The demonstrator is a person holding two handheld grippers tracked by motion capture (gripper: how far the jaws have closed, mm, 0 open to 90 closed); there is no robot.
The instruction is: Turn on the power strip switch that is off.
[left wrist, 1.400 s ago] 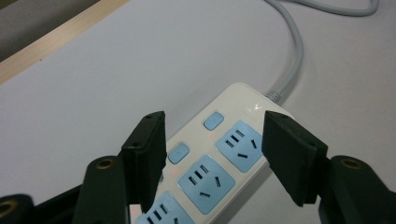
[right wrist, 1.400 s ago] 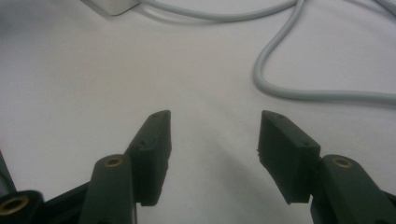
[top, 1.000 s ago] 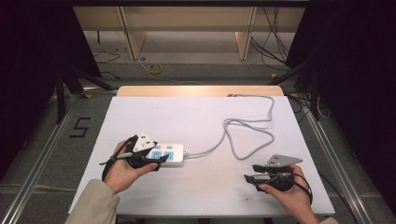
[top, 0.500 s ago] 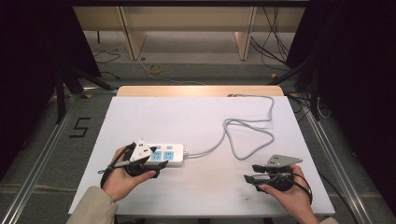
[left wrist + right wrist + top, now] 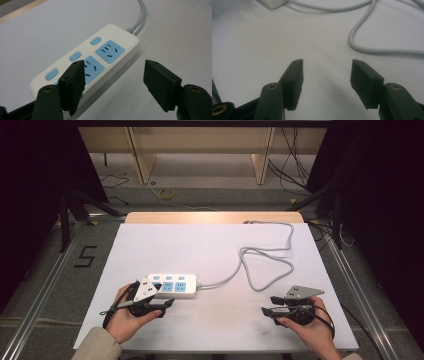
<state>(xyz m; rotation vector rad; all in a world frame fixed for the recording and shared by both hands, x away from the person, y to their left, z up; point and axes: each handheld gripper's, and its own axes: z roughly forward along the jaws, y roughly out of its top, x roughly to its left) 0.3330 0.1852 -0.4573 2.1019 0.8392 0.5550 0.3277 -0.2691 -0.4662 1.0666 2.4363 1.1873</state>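
Note:
A white power strip (image 5: 172, 285) with blue sockets and blue switches lies left of the middle of the white table (image 5: 200, 245). Its grey cable (image 5: 265, 265) loops to the right and runs off the far edge. My left gripper (image 5: 165, 303) is held just at the strip's near side, open. In the left gripper view the strip (image 5: 100, 55) lies partly behind the left jaw of that gripper (image 5: 115, 72), with nothing between the jaws. My right gripper (image 5: 268, 305) rests open near the front right and points left. Bare table lies between the jaws of the right gripper (image 5: 327, 67).
The cable (image 5: 362, 47) curves across the table ahead of the right gripper, with a corner of the strip (image 5: 272, 3) at the top of that view. A wooden strip (image 5: 215, 217) edges the table's far side. Cables and shelf legs lie on the floor beyond.
The left hand has drawn its gripper a little back toward the near edge, off the strip's top. The right gripper has stayed where it was.

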